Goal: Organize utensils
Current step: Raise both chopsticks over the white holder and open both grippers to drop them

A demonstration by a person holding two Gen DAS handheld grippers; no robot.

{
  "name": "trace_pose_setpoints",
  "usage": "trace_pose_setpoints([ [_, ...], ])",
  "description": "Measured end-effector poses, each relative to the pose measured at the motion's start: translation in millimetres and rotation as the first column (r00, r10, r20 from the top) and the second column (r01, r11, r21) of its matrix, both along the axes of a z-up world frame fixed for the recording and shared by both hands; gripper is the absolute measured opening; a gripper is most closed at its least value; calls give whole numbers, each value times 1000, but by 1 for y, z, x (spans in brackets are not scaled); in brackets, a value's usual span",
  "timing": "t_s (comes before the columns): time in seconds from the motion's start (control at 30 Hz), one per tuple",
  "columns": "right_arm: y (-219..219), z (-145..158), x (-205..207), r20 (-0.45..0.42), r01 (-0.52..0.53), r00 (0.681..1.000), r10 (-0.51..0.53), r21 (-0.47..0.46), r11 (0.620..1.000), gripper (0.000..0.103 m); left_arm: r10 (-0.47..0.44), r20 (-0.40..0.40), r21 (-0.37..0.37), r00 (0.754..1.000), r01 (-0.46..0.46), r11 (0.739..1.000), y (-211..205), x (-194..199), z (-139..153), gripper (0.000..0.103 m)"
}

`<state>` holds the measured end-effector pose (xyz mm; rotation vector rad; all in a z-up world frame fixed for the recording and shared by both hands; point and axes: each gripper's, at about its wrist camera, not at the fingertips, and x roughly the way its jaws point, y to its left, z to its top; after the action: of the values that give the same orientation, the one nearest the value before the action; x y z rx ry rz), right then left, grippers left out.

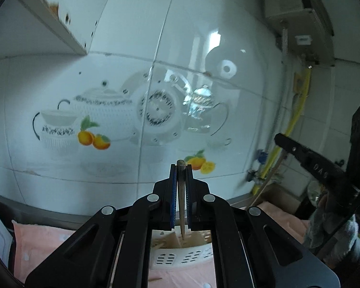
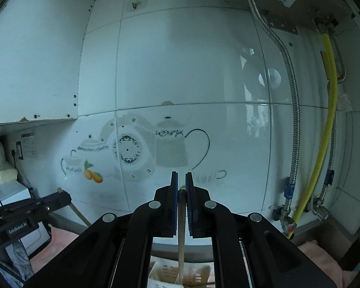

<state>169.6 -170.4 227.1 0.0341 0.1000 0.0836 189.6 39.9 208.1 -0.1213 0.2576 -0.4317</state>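
Observation:
My left gripper (image 1: 181,168) is shut on a wooden chopstick (image 1: 181,192). The chopstick stands upright between the blue pads, its tip down in a white slotted utensil holder (image 1: 180,259) below. My right gripper (image 2: 181,176) is shut on another wooden chopstick (image 2: 181,228). That one also points down toward the utensil holder (image 2: 170,276), which shows between the gripper arms. The right gripper shows at the right of the left wrist view (image 1: 312,163) with its chopstick slanting down. The left gripper shows at the lower left of the right wrist view (image 2: 57,200).
A pink dotted cloth (image 1: 40,244) covers the counter under the holder. A white tiled wall with a teapot decal (image 1: 103,110) is close ahead. A yellow gas hose (image 2: 324,144) and metal pipes (image 2: 292,120) run down the right side. A wall cabinet (image 2: 33,60) hangs at upper left.

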Motion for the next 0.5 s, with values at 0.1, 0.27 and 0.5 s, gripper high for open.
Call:
trace_pose_setpoints([
  [0.1,-2,-14,13,-11,2,1000,-2,-13,1000,6,44,-10,22,999,-44,999,-3,12,-16,5],
  [0.27,-5,-43,33,-76,3,997,-6,-33,999,6,55,-73,56,996,-51,997,-7,24,-46,5],
  [0.5,-3,-65,40,-173,-14,985,5,-50,999,7,35,-139,120,990,-18,993,-13,24,-73,6],
])
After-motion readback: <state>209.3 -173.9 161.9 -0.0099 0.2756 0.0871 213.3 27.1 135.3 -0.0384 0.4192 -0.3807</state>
